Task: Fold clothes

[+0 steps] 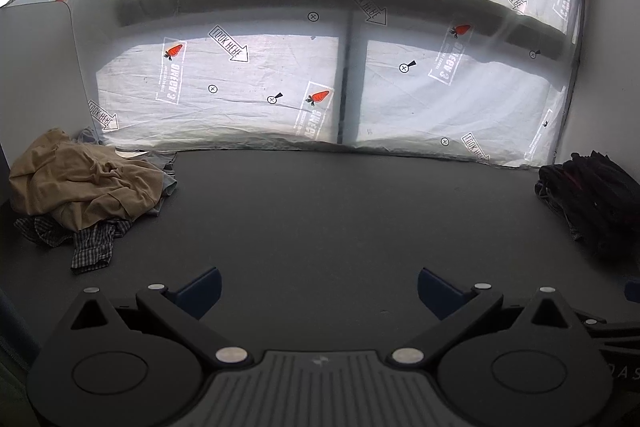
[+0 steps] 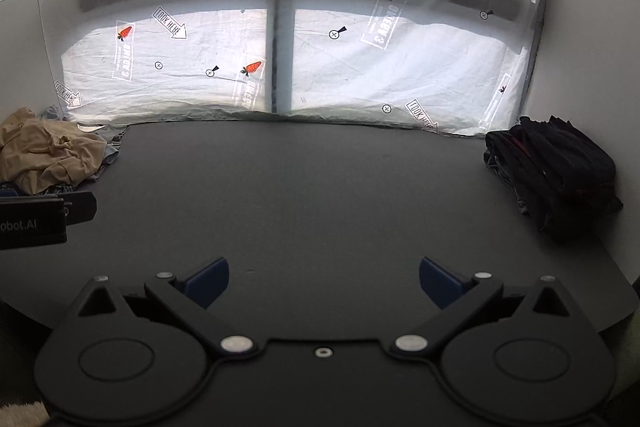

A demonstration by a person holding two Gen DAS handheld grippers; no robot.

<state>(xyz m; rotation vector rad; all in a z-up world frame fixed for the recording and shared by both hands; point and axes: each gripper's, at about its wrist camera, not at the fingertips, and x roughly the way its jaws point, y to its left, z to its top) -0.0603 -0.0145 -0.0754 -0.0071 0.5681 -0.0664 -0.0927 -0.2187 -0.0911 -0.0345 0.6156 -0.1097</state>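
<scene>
The left hand-held gripper point(image 1: 319, 287) hovers over the near middle of the dark table point(image 1: 340, 211), its blue-tipped fingers spread wide apart with nothing between them. The right hand-held gripper point(image 2: 324, 277) is likewise spread and empty. A crumpled tan garment point(image 1: 86, 183) tops a heap at the far left of the table, lying on a checked shirt point(image 1: 90, 243). A stack of dark clothes point(image 2: 556, 171) sits at the far right, beside the wall.
</scene>
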